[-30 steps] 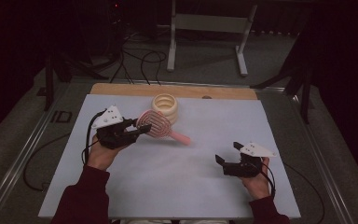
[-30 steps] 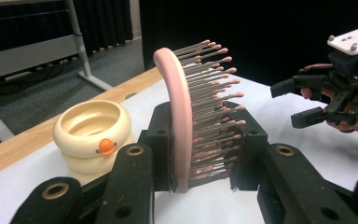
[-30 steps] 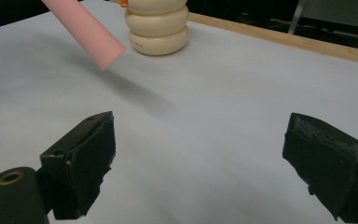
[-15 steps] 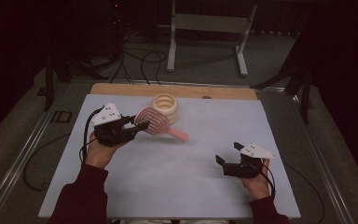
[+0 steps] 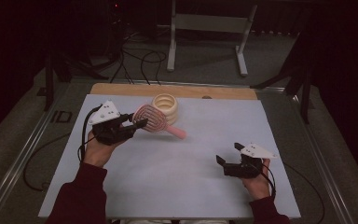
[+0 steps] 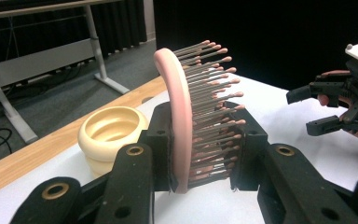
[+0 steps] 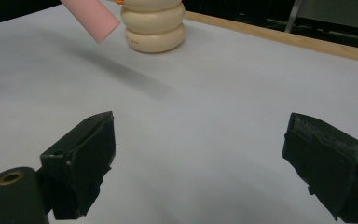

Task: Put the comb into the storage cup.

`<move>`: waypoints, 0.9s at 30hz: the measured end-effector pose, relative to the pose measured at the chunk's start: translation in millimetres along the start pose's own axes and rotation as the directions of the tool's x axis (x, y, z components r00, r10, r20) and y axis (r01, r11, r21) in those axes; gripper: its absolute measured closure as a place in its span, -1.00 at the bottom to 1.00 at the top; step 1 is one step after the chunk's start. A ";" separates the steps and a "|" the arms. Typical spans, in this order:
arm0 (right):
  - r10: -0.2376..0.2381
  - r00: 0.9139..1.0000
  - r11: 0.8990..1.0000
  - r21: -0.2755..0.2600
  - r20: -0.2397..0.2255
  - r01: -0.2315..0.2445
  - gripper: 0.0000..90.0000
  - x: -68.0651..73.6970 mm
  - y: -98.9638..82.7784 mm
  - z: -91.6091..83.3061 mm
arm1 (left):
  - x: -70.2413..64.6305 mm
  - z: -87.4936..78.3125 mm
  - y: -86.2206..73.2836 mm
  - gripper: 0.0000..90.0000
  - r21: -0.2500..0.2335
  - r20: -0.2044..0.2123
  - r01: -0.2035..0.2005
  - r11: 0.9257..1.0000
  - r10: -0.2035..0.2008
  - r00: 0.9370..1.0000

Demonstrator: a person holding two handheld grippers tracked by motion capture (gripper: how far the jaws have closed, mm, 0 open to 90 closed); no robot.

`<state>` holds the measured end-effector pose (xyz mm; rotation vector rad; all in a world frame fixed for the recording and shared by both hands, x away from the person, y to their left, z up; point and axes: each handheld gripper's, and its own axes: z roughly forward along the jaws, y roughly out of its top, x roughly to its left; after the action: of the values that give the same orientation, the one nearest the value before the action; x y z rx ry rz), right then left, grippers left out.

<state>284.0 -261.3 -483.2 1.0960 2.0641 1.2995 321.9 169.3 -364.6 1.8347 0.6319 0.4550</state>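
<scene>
Clamping a pink hairbrush point(image 6: 179, 121), left gripper point(image 5: 133, 125) grips; right gripper point(image 5: 227, 156) gapes wide.

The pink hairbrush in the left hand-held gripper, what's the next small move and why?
Probably carry the pink hairbrush toward the cream ribbed cup: the left hand-held gripper clamps its head, handle off the table, cup just beside it.

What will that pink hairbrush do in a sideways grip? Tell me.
The pink hairbrush probably stays stiff: its handle juts out unsupported without sagging. The left claw presses on bristles, which likely flex, so it might pivot. It seems light, held aloft by its head alone.
</scene>
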 end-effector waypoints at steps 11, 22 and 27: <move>-0.001 1.000 1.000 0.000 0.003 0.001 -0.79 -1.0 -0.3 -0.3 | 3.1 -2.0 3.3 0.49 -0.001 -0.022 -0.001 1.000 0.001 1.000; 0.002 1.000 1.000 0.000 0.002 -0.002 -0.79 -0.7 -0.9 0.8 | 7.4 -3.0 7.7 0.49 0.000 -0.044 -0.001 1.000 0.001 0.999; 0.003 1.000 1.000 0.000 0.002 -0.003 -0.79 -1.0 -1.0 0.7 | 9.0 -4.3 10.6 0.49 -0.001 -0.053 -0.003 1.000 0.003 0.999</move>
<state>284.7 -261.9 -484.5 1.1000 2.0613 1.2992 328.6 175.2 -353.1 1.8274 0.6649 0.5067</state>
